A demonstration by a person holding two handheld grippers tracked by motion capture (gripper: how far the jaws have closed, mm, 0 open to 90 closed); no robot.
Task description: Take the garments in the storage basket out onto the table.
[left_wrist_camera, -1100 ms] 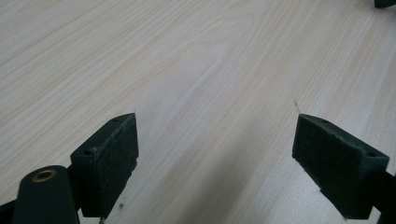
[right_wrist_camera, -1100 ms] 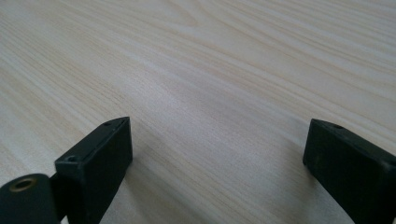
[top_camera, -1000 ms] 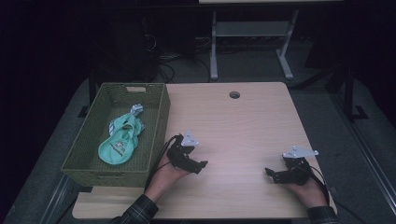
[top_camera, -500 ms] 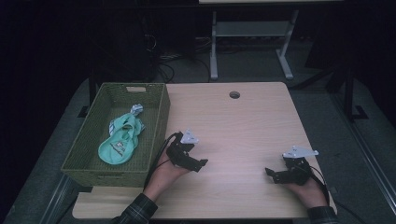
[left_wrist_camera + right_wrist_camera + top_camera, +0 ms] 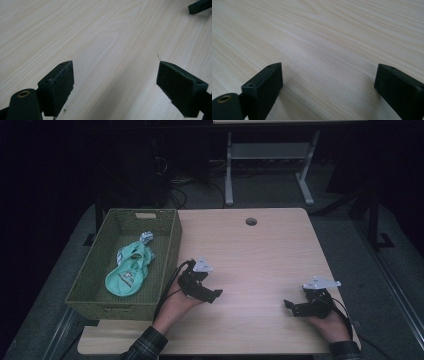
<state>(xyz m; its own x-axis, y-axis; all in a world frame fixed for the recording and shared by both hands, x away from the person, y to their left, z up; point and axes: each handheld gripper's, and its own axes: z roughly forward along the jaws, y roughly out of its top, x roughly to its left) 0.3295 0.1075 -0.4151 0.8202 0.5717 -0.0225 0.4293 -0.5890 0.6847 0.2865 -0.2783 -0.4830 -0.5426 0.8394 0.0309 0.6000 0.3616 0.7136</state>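
Note:
My left gripper [image 5: 212, 295] rests low over the wooden table [image 5: 250, 255] just right of the green basket [image 5: 165, 245], jaws pointing right. In the left gripper view it [image 5: 115, 82] stands open with bare wood between the pads [image 5: 60, 82]. My right gripper [image 5: 291, 306] lies near the table's front right corner, jaws pointing left. In the right gripper view it [image 5: 328, 87] is open too, nothing between the pads [image 5: 265, 86]. A mint-green and white cloth [image 5: 130, 270] lies crumpled inside the basket. The tip of the other gripper [image 5: 200, 6] shows far off in the left gripper view.
The woven basket sits at the table's left edge, partly overhanging. A round cable hole [image 5: 251, 221] is near the table's far edge. A white desk frame [image 5: 270, 160] stands on the dark floor behind.
The left gripper has shifted slightly to the right, away from the basket. The right gripper has stayed put.

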